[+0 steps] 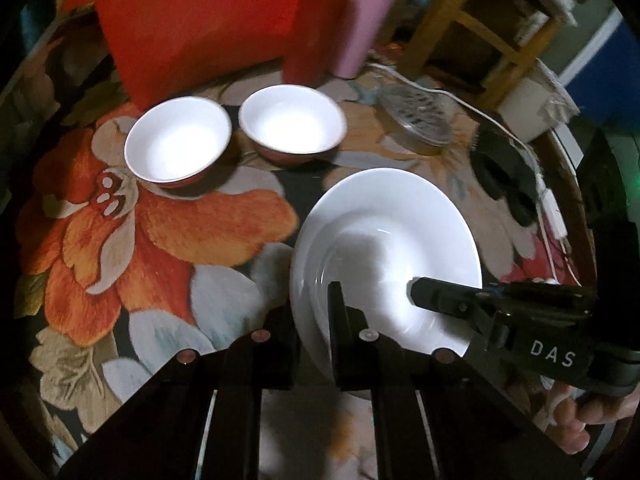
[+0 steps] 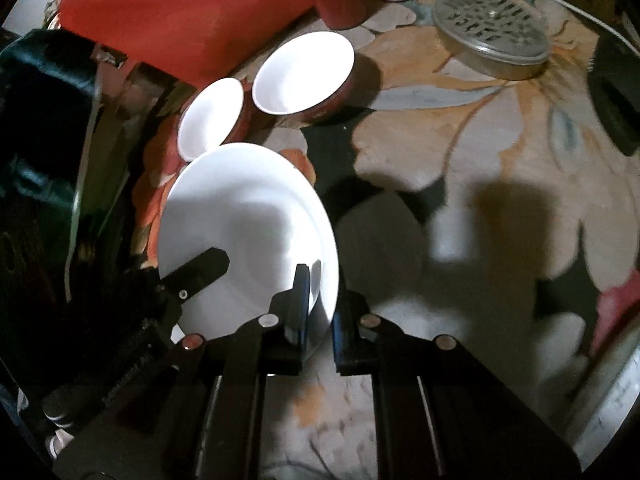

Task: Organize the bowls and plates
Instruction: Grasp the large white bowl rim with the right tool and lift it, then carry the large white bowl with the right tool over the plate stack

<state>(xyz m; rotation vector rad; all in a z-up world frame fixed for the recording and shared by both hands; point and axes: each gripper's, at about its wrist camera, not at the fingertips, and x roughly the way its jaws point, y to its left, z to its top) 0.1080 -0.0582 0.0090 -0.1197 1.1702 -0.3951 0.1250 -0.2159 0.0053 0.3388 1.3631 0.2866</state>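
Left wrist view: one white plate (image 1: 384,256) is held off the floral tablecloth (image 1: 168,240), tilted. The left gripper (image 1: 316,320) is clenched on the plate's near-left rim, one finger (image 1: 340,320) inside the dish and the other behind the rim. The right gripper (image 1: 416,294) reaches in from the right edge of the picture, its fingers closed on the opposite rim; a hand (image 1: 592,412) shows below it. Two bowls (image 1: 178,142) (image 1: 292,120), white inside and red outside, stand side by side toward the table's far edge. Behind them: one red bag (image 1: 192,20), one red cylinder (image 1: 316,32), one pink cylinder (image 1: 368,20). One round perforated metal lid (image 1: 416,120) lies at the far right, with one white cable (image 1: 472,108) running past it.

Right wrist view: the same single plate (image 2: 248,232) is gripped at its right rim by the right gripper (image 2: 320,312), and at its left rim by the left gripper (image 2: 200,272). Both bowls (image 2: 212,118) (image 2: 302,74) sit beyond the plate; the lid (image 2: 490,28) lies at the far right.
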